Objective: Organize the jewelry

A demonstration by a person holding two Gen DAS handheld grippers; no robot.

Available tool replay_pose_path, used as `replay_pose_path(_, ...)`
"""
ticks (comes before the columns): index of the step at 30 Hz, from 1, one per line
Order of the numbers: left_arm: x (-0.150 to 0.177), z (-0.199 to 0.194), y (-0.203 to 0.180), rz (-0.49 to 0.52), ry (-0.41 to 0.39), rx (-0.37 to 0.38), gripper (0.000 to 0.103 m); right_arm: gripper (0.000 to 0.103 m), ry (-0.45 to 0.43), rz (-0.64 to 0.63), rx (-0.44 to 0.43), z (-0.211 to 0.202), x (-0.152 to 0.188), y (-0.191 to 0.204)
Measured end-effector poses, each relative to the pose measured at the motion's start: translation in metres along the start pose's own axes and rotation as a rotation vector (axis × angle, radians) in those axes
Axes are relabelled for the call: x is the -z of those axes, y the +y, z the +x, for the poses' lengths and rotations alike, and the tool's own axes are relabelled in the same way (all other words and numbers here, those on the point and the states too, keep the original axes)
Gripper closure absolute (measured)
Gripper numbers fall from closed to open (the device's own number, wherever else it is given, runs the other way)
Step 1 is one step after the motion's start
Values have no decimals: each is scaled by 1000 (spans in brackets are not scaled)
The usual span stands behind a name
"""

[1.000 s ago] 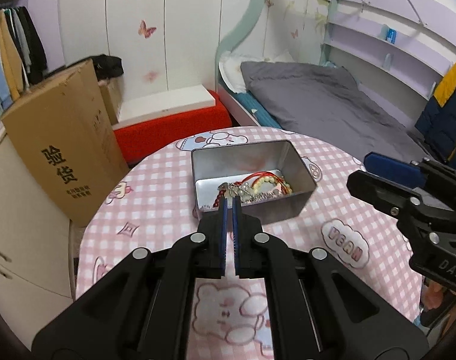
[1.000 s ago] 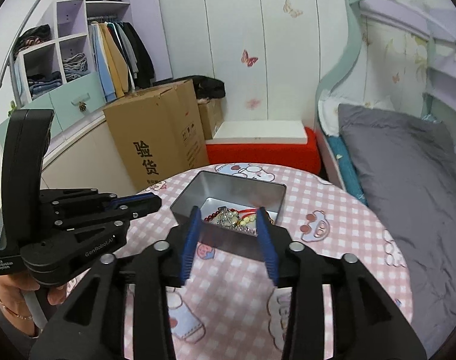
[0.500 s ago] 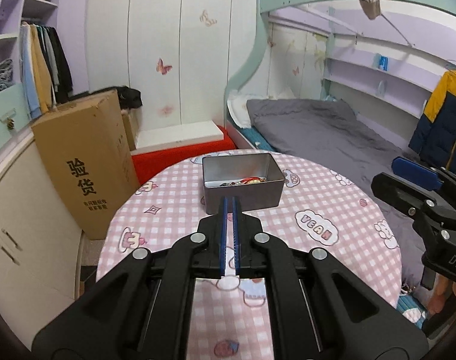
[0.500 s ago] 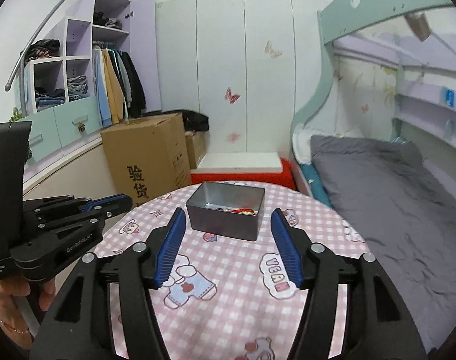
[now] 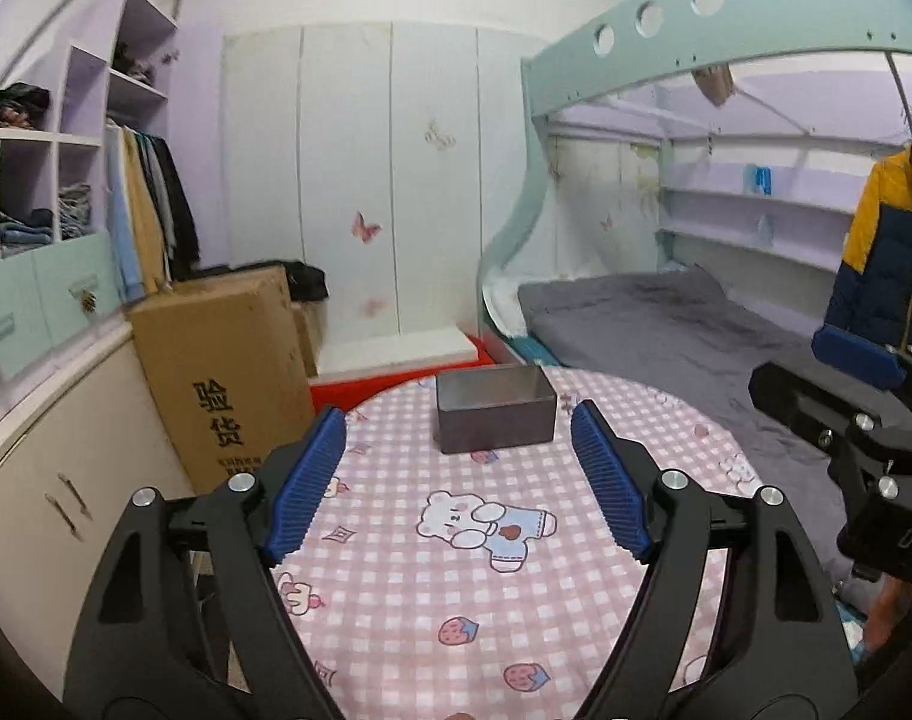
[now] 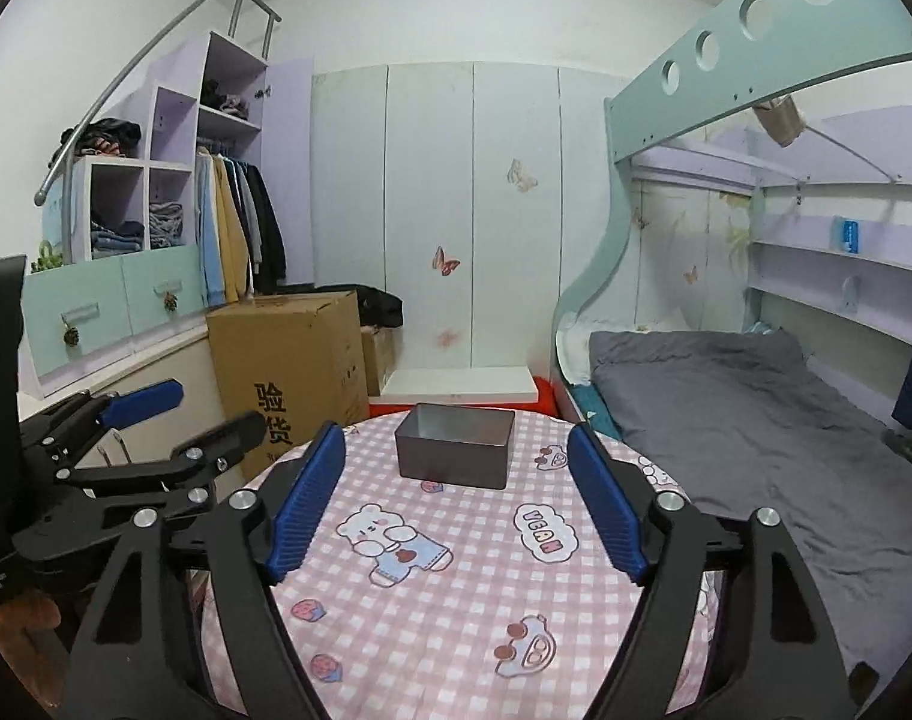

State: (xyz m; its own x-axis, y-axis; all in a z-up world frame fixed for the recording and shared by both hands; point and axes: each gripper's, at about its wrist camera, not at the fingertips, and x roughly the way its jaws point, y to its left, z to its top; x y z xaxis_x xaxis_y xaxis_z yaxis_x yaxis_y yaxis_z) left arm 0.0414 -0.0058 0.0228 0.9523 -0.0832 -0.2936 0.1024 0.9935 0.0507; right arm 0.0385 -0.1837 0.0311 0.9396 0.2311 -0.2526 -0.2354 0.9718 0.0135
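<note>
- Nearest the viewer, the left gripper has its blue-padded tongs spread wide apart and holds nothing; it is raised above the near part of the table.
- The right gripper is likewise spread wide and empty, held over the near edge of the same table, beside the left one.
- Below both is a round table covered in a pink checked cloth printed with cartoon bears and strawberries. No loose jewelry shows on the cloth.
- Toward the far side of the table stands a grey metal tin, rectangular and open-topped, well apart from both grippers. From this low angle only its outer wall and a strip of inner wall show; what lies inside cannot be seen, so any jewelry would be hidden in there.
- Possible trouble: the tin looks light and sits near the far edge, so a reach that strikes its wall could slide it off toward the floor.
- Beyond the table are a cardboard box and a bed with grey bedding.
</note>
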Motion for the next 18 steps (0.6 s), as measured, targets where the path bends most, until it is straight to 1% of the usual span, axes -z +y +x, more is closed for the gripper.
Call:
replay_pose_path(2, 0, -17, 1, -16, -34, -6, 17, 28, -20, 0, 10, -12, 2, 3)
replay_pose_path(5, 1, -39, -1, -24, -73, -4, 11, 24, -53, -5, 24, -29, 4, 8)
replay_pose_path(10, 7, -68, -4, -25, -123, -21, 8, 18, -101, -4, 43, -52, 7, 13)
replay_pose_path(12, 8, -75, -4, -33, -137, -15, 7, 15, -118, -9, 56, -59, 8, 14)
replay_pose_path(14, 9, -82, -2, -45, -151, -8, 7, 14, -129, -16, 65, -67, 10, 15)
replay_pose_path(18, 11, -92, -3, -46, -161, 2, 7, 12, -144, -23, 60, -80, 15, 17)
